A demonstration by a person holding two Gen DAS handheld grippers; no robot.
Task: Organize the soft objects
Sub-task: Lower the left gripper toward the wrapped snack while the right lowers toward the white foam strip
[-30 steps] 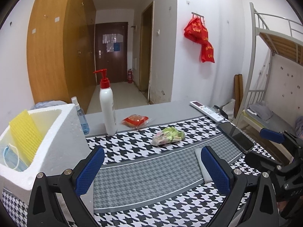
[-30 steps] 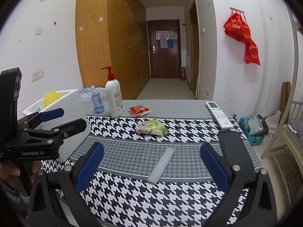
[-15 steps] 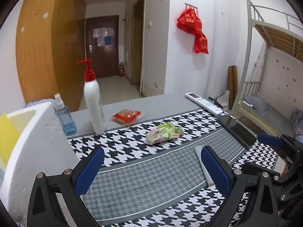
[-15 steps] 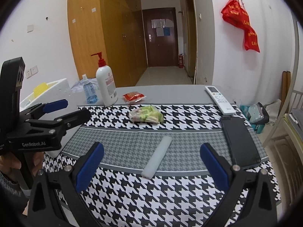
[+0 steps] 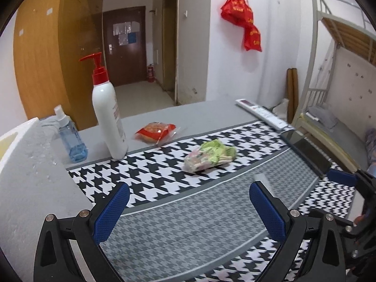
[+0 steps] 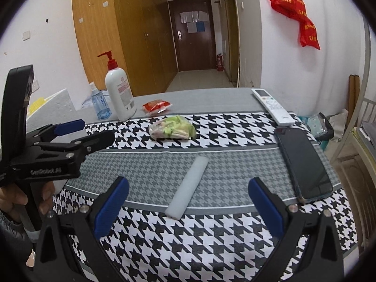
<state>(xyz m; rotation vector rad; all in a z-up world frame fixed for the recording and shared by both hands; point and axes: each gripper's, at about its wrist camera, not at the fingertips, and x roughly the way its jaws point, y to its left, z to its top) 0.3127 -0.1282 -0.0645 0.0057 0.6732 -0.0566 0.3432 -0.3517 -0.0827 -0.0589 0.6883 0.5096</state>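
Foam strip [image 6: 188, 185] is what I'm lined up on, it lies flat on the grey band of the cloth [image 6: 211, 242], straight ahead of my right gripper [image 6: 186, 205] and between its two blue pads, nothing touching it. Going left to right from that gripper: way off to the left is the foam box [image 5: 30, 164], with my left gripper [image 5: 189, 208] beside it, spread wide and holding nothing. A hand [image 6: 25, 202] grips its handle. Ahead-left of the right gripper stand a small blue spray bottle [image 6: 99, 104] and a white pump bottle [image 6: 118, 94], just beside each other on the bare grey table. A red snack pack [image 6: 156, 107] sits ahead, just past the cloth's far edge, and nearer, on the houndstooth, a green snack bag [image 6: 174, 128]. To the right lie a white remote [image 6: 272, 107] and a dark phone [image 6: 303, 164], nearly end to end. Right gripper is spread wide too, empty. In the left view the strip [image 5: 260, 178] only peeks out behind the right-hand pad, blurry.
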